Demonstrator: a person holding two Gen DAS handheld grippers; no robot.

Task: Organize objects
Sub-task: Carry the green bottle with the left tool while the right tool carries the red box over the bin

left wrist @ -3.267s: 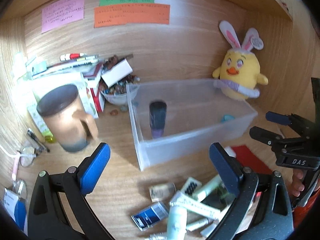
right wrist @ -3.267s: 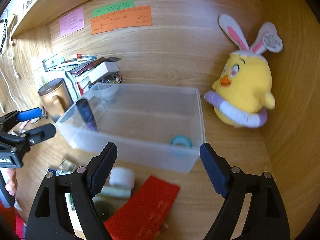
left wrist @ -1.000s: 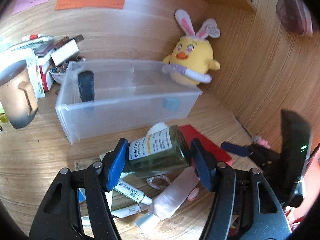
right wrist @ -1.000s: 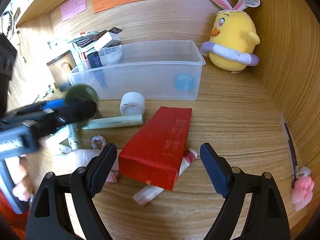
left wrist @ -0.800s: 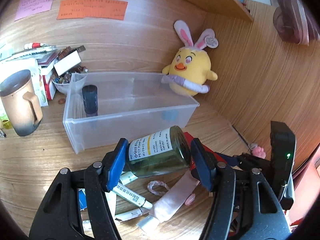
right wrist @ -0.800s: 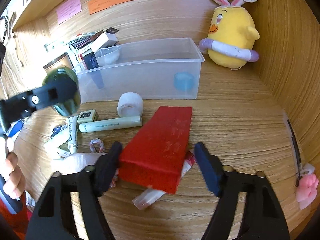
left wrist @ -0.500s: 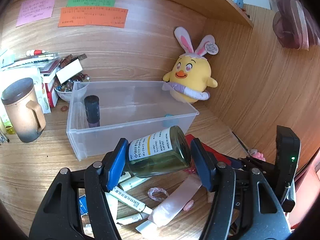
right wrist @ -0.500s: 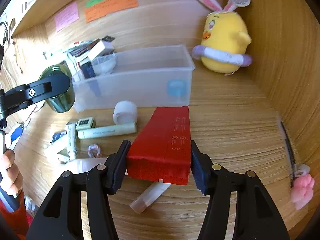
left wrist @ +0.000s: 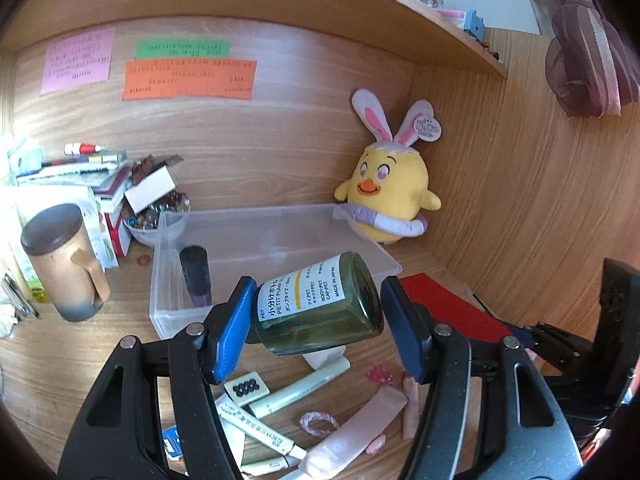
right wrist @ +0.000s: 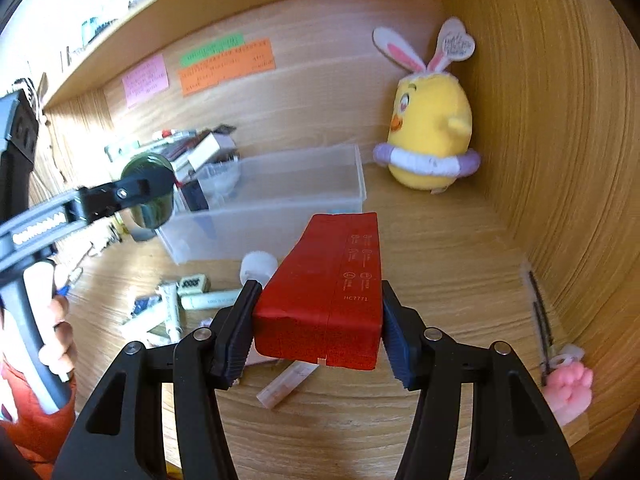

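Note:
My left gripper (left wrist: pixel 320 326) is shut on a dark green bottle (left wrist: pixel 316 304) with a white label, held on its side above the desk in front of the clear plastic bin (left wrist: pixel 256 240). A dark-capped bottle (left wrist: pixel 195 276) stands inside the bin's left end. My right gripper (right wrist: pixel 318 320) is shut on the near end of a red box (right wrist: pixel 332 280), lifted off the desk and tilted toward the bin (right wrist: pixel 280 200). In the right wrist view the left gripper (right wrist: pixel 132 194) with its green bottle (right wrist: pixel 150 196) hangs at the left.
Tubes (left wrist: pixel 298 390), a tile (left wrist: pixel 245 387), a pink pouch (left wrist: pixel 356 430) and a white roll (right wrist: pixel 258 266) lie on the desk before the bin. A brown mug (left wrist: pixel 64 264) and stacked books (left wrist: pixel 92 184) stand left. A yellow bunny plush (left wrist: pixel 388 196) sits behind the bin, by the wooden side wall.
My right gripper closed on the red box and lifted it off the desk. My left gripper rose with the green bottle still in it.

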